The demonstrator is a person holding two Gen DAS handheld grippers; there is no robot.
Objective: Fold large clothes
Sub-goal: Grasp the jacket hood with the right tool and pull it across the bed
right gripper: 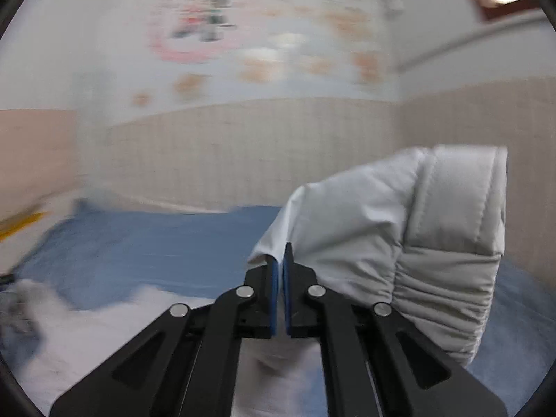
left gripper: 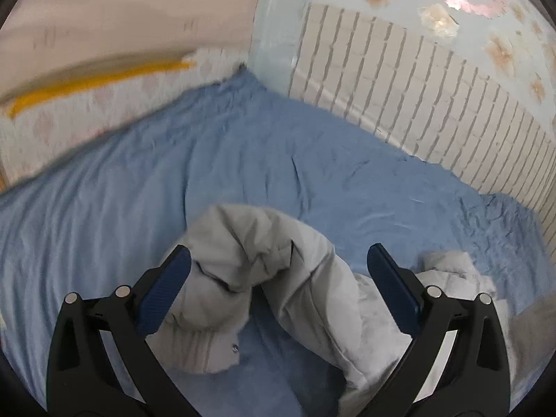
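A light grey padded jacket [left gripper: 278,271] lies crumpled on a blue bedsheet [left gripper: 208,160]. In the left wrist view its sleeve with a ribbed cuff [left gripper: 198,351] arches between the fingers of my left gripper [left gripper: 278,264], which is open and not holding anything. In the right wrist view my right gripper [right gripper: 280,260] is shut on an edge of the grey jacket [right gripper: 382,215] and holds it lifted above the bed; a sleeve with an elastic cuff [right gripper: 441,309] hangs to the right of the fingers.
The bed sits in a room corner. A brick-pattern wall [left gripper: 417,90] runs along its far right side and a pink wall [left gripper: 121,10] along the left. More grey fabric [right gripper: 87,330] lies low at the left in the right wrist view.
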